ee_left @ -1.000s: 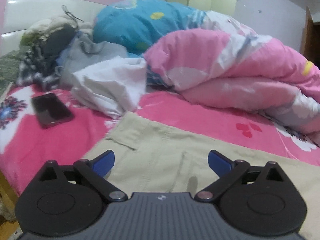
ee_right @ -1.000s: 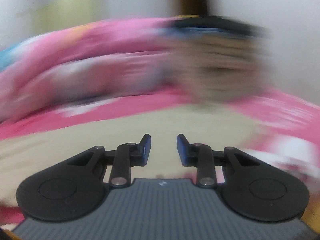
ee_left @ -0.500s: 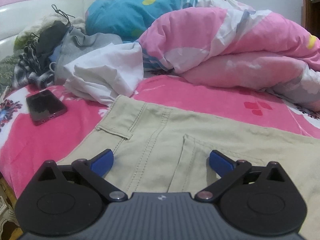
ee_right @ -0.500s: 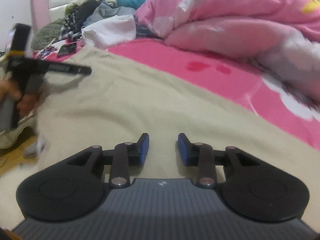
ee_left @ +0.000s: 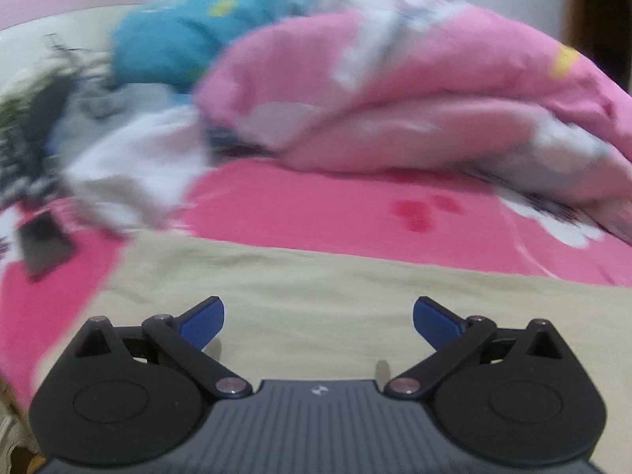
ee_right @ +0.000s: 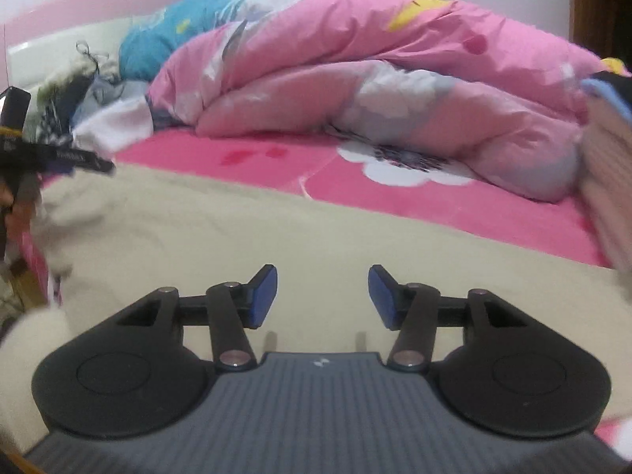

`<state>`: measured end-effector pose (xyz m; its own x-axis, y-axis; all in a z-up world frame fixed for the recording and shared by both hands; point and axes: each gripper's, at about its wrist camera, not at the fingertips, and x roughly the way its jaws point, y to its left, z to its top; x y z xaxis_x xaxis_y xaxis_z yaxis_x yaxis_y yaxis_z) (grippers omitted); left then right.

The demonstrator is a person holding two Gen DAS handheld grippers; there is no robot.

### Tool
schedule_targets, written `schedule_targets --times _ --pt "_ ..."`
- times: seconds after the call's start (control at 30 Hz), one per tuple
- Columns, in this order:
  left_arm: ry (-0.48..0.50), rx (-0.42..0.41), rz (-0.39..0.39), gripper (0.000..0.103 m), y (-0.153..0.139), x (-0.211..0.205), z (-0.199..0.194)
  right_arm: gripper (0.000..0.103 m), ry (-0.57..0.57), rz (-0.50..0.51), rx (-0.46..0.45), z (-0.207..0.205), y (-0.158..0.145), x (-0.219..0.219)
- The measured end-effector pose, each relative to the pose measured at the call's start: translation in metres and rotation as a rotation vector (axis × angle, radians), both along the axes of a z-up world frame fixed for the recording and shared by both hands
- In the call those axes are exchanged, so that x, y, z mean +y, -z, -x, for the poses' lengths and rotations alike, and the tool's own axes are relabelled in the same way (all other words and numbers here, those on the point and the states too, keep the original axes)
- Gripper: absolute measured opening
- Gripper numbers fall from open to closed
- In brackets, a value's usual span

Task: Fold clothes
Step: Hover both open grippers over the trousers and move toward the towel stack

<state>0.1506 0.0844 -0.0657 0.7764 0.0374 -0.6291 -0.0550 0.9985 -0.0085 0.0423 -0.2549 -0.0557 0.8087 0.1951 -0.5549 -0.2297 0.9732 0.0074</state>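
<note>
Beige trousers (ee_left: 316, 276) lie spread flat across the pink bed sheet (ee_left: 316, 213), also seen in the right wrist view as beige trousers (ee_right: 245, 237). My left gripper (ee_left: 318, 318) hovers over the cloth, wide open, nothing between its blue pads. My right gripper (ee_right: 322, 294) is over the same trousers further right; its jaws are opening and nothing is between them. At the far left of the right wrist view, the left gripper's black body (ee_right: 51, 158) shows, held by a hand. The left wrist view is blurred.
A rolled pink quilt (ee_right: 375, 79) and a blue pillow (ee_left: 189, 35) fill the far side of the bed. A white garment (ee_left: 138, 166), a pile of dark and grey clothes (ee_left: 35, 126) and a black phone (ee_left: 43, 245) lie at the left. A folded stack (ee_right: 608, 181) stands at the right.
Both grippers have shifted sideways over the trousers; the left view now shows plain cloth instead of the pocket seams. The right jaws have spread wider. The left jaws stay wide.
</note>
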Motion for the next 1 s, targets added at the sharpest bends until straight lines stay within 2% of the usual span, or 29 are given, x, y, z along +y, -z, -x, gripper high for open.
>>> schedule_targets --times 0.07,0.13,0.17,0.2,0.23,0.27,0.33,0.4,0.47,0.53,0.6,0.7,0.77,0.8,0.83,0.87,0.97,1.0 --pt "0.043 0.035 -0.032 0.102 0.005 -0.028 -0.007 0.051 0.014 -0.014 -0.006 -0.013 0.009 0.004" --pt "0.078 0.070 -0.065 0.102 0.013 -0.051 -0.011 0.056 0.081 0.023 0.027 -0.010 0.024 -0.014" --pt "0.095 0.086 -0.079 0.102 0.017 -0.061 -0.012 0.063 0.138 0.034 0.046 -0.006 0.034 -0.030" --pt "0.110 0.099 -0.089 0.102 0.021 -0.069 -0.012 0.076 0.218 0.020 0.060 0.002 0.041 -0.052" --pt "0.122 0.110 -0.100 0.102 0.024 -0.076 -0.012 0.082 0.316 -0.031 0.070 0.013 0.040 -0.077" --pt "0.128 0.117 -0.112 0.102 0.028 -0.081 -0.011 0.085 0.413 -0.082 0.079 0.025 0.039 -0.103" --pt "0.141 0.130 -0.136 0.103 0.034 -0.091 -0.010 0.083 0.566 -0.163 0.086 0.042 0.033 -0.142" --pt "0.150 0.141 -0.156 0.103 0.040 -0.100 -0.009 0.077 0.633 -0.237 0.047 0.054 0.022 -0.165" --pt "0.139 0.146 -0.160 0.103 0.040 -0.103 -0.010 0.077 0.598 -0.289 -0.017 0.052 0.012 -0.165" --pt "0.128 0.150 -0.164 0.103 0.040 -0.105 -0.010 0.077 0.490 -0.330 -0.045 0.034 0.011 -0.151" --pt "0.118 0.154 -0.169 0.103 0.041 -0.108 -0.011 0.077 0.365 -0.384 -0.036 0.007 0.018 -0.135" --pt "0.106 0.153 -0.183 0.103 0.041 -0.112 -0.010 0.075 0.268 -0.448 0.011 -0.030 0.035 -0.130" --pt "0.104 0.152 -0.187 0.103 0.041 -0.113 -0.011 0.075 0.328 -0.503 0.055 -0.043 0.047 -0.155" --pt "0.104 0.152 -0.189 0.103 0.041 -0.114 -0.011 0.067 0.357 -0.533 0.072 -0.048 0.053 -0.168" --pt "0.104 0.152 -0.190 0.103 0.041 -0.114 -0.011 0.064 0.390 -0.568 0.065 -0.045 0.056 -0.187" --pt "0.104 0.151 -0.189 0.103 0.041 -0.114 -0.011 0.064 0.456 -0.593 0.053 -0.039 0.056 -0.208" --pt "0.102 0.149 -0.184 0.103 0.042 -0.113 -0.011 0.067 0.797 -0.609 0.020 -0.007 0.042 -0.267" --pt "0.102 0.148 -0.183 0.103 0.042 -0.113 -0.011 0.067 0.854 -0.620 -0.004 0.006 0.036 -0.280"
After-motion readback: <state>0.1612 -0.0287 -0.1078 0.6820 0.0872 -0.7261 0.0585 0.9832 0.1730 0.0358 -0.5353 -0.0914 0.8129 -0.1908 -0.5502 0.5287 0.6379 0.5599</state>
